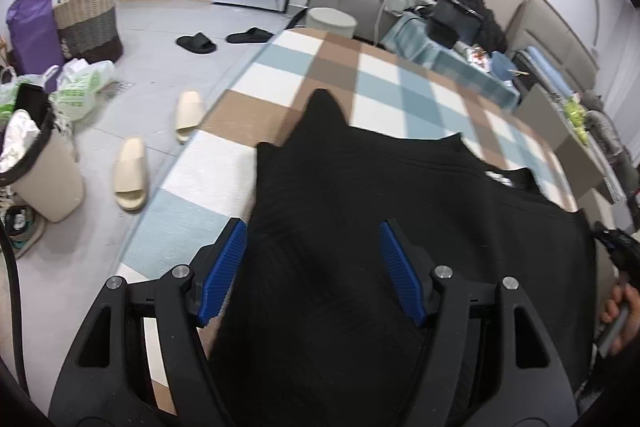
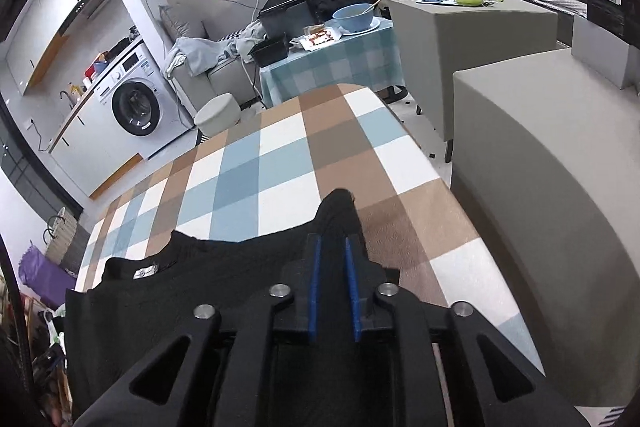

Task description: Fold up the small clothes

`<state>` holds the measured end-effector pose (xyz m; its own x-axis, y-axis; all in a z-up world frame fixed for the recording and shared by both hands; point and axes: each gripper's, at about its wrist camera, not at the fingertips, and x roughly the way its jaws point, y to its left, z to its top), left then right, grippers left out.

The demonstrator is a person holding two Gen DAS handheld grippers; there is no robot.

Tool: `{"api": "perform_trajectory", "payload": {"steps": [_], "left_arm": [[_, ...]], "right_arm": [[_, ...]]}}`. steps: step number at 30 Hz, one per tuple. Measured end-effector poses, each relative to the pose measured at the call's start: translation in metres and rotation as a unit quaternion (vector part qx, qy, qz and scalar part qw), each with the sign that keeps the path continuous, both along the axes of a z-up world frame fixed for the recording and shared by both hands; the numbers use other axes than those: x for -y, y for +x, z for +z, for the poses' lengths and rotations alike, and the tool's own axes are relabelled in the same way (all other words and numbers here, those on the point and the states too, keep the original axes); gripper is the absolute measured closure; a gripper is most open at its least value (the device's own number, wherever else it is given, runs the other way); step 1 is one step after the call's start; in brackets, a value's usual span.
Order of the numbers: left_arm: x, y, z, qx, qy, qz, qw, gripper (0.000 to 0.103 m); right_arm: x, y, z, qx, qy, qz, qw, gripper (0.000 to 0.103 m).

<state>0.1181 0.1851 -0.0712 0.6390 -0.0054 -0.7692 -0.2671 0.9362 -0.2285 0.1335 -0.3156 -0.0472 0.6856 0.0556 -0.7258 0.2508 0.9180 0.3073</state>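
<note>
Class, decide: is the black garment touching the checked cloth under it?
Touching. The right wrist view shows the black garment lying flat on the checked cloth, edges meeting it without a gap.

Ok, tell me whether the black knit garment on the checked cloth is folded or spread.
Spread: the black knit garment lies flat on the checked cloth, neck label showing.

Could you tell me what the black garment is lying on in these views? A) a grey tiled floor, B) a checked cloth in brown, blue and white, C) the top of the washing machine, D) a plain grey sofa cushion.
B: the black garment is spread over the checked cloth, whose brown, blue and white squares show around it in both wrist views.
</note>
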Motion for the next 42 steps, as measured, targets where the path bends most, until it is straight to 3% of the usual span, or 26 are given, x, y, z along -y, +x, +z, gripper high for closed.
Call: {"api": "perform_trajectory", "payload": {"steps": [2,4,6,8,10,12,15,17,23,30,33,36,42], "left_arm": [[-0.005,0.003,-0.006,-0.009,0.004,0.008,0.9999,0.039],[-0.012,0.006,-0.012,-0.012,-0.007,0.016,0.9998,0.06],[-0.016,0.009,-0.016,-0.015,-0.018,0.018,0.9996,0.067],[-0.017,0.01,-0.016,-0.01,-0.008,0.017,0.9998,0.081],[-0.018,0.01,-0.013,-0.001,-0.003,0.016,0.9999,0.101],[-0.019,0.006,-0.007,0.015,-0.011,0.024,0.9995,0.102],[-0.021,-0.013,0.017,0.063,-0.009,0.037,0.9973,0.103],[-0.026,-0.02,0.023,0.071,-0.006,0.044,0.9965,0.103],[-0.037,-0.017,0.003,0.034,-0.038,0.06,0.9969,0.102],[-0.028,-0.033,0.012,0.032,-0.043,0.062,0.9967,0.097],[-0.007,-0.048,0.021,0.035,-0.041,0.033,0.998,0.085],[0.019,-0.064,0.027,0.041,-0.035,0.001,0.9985,0.053],[0.068,-0.092,0.025,0.037,-0.023,-0.055,0.9975,0.05]], "right_arm": [[-0.001,-0.004,0.0,-0.001,0.006,0.005,1.0,0.081],[-0.005,-0.01,0.002,0.002,0.006,0.012,1.0,0.076],[-0.01,-0.013,0.006,0.008,0.005,0.021,1.0,0.075],[-0.015,-0.016,0.01,0.013,0.002,0.03,0.999,0.074],[-0.02,-0.018,0.013,0.018,0.0,0.037,0.999,0.074],[-0.024,-0.02,0.016,0.019,-0.004,0.042,0.999,0.074],[-0.027,-0.022,0.02,0.024,-0.003,0.049,0.999,0.074],[-0.028,-0.025,0.022,0.026,-0.004,0.051,0.998,0.074],[-0.024,-0.032,0.018,0.025,0.018,0.049,0.998,0.073],[-0.028,-0.06,0.028,0.027,0.035,0.065,0.997,0.07],[-0.034,-0.077,0.031,0.024,0.046,0.097,0.994,0.07],[-0.046,-0.096,0.032,0.018,0.038,0.123,0.992,0.063],[-0.075,-0.128,0.015,-0.013,0.01,0.168,0.986,0.061]]}}
